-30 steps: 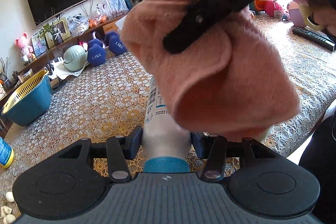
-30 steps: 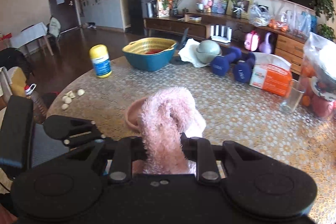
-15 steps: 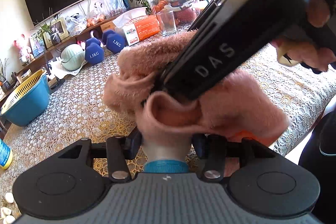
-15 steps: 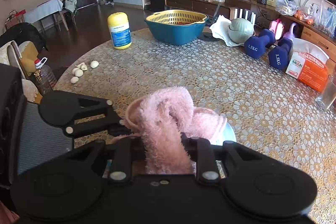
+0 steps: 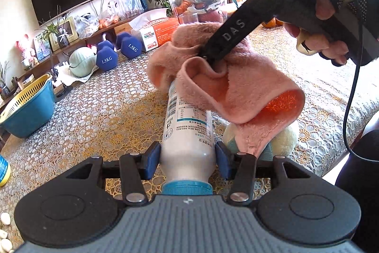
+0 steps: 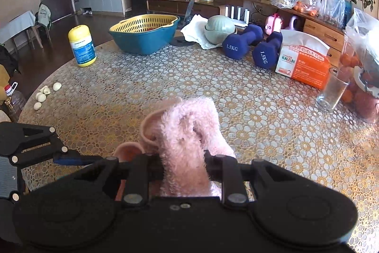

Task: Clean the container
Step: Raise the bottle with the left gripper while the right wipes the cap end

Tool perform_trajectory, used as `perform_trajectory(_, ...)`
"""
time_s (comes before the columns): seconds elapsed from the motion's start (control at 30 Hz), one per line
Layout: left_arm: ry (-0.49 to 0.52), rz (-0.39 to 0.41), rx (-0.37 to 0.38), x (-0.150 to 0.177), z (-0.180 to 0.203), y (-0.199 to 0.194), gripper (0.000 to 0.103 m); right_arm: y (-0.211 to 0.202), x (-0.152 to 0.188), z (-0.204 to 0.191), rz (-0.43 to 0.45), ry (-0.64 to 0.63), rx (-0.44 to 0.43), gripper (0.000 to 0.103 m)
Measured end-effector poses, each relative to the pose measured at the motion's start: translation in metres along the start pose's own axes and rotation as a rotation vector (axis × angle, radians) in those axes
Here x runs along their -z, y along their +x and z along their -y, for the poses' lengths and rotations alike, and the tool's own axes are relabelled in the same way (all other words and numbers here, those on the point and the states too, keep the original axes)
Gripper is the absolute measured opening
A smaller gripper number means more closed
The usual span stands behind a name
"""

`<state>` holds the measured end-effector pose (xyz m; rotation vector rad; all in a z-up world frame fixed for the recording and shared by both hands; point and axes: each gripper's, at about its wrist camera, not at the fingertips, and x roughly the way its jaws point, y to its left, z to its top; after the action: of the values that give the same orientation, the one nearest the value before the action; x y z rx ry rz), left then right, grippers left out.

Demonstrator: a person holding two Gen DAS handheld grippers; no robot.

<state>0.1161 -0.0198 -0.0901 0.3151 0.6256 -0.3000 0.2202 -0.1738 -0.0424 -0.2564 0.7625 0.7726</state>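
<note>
My left gripper (image 5: 187,158) is shut on a white container (image 5: 187,132) with a teal cap and a printed label, held lengthwise above the table. A pink fluffy cloth (image 5: 227,84) lies draped over the container's far end. My right gripper (image 6: 183,165) is shut on that pink cloth (image 6: 187,134); in the left wrist view it comes in from the upper right, held by a person's hand (image 5: 324,23). The container is hidden under the cloth in the right wrist view. The left gripper's fingers (image 6: 71,157) show at the left edge there.
The round table has a lace-patterned cover (image 6: 260,96). On it stand a teal basin with a yellow strainer (image 6: 144,32), a yellow-capped jar (image 6: 81,45), two blue dumbbells (image 6: 255,45), a tissue pack (image 6: 305,63), a glass (image 6: 334,89) and bagged fruit. A pale plush toy (image 5: 281,136) lies below the cloth.
The cloth has slid from covering most of the container toward its far end, uncovering the label. The right gripper has shifted up and to the right in the left wrist view.
</note>
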Motion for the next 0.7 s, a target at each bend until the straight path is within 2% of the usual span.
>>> perform_trajectory(0.03,-0.012,0.001,0.014,0.000,-0.002,-0.001,0.050,-0.001,0.002,0.004,-0.001,0.021,-0.004,0.023)
perform_trajectory(0.1,-0.046,0.007,0.039,-0.001,-0.007,-0.003,0.058,-0.002,0.005,0.009,-0.002,0.038,0.005,0.023)
perform_trajectory(0.2,-0.110,0.010,0.081,-0.002,-0.015,-0.005,0.064,-0.001,0.011,0.013,-0.021,0.040,0.055,0.023)
perform_trajectory(0.33,-0.127,0.001,0.086,-0.004,-0.016,-0.003,0.063,0.002,0.025,0.021,-0.060,0.062,0.098,0.023)
perform_trajectory(0.4,-0.103,0.008,0.057,-0.005,-0.012,-0.004,0.054,-0.005,0.027,0.023,-0.053,0.070,0.100,0.023)
perform_trajectory(0.43,-0.092,0.012,0.049,-0.006,-0.010,-0.005,0.053,-0.011,0.026,0.022,-0.042,0.064,0.100,0.023)
perform_trajectory(0.57,-0.061,0.034,0.062,-0.008,-0.002,-0.011,0.052,-0.035,0.013,0.015,0.009,0.033,0.079,0.023)
perform_trajectory(0.7,-0.038,0.050,0.080,-0.010,0.006,-0.016,0.052,-0.048,0.000,0.001,0.044,0.008,0.014,0.023)
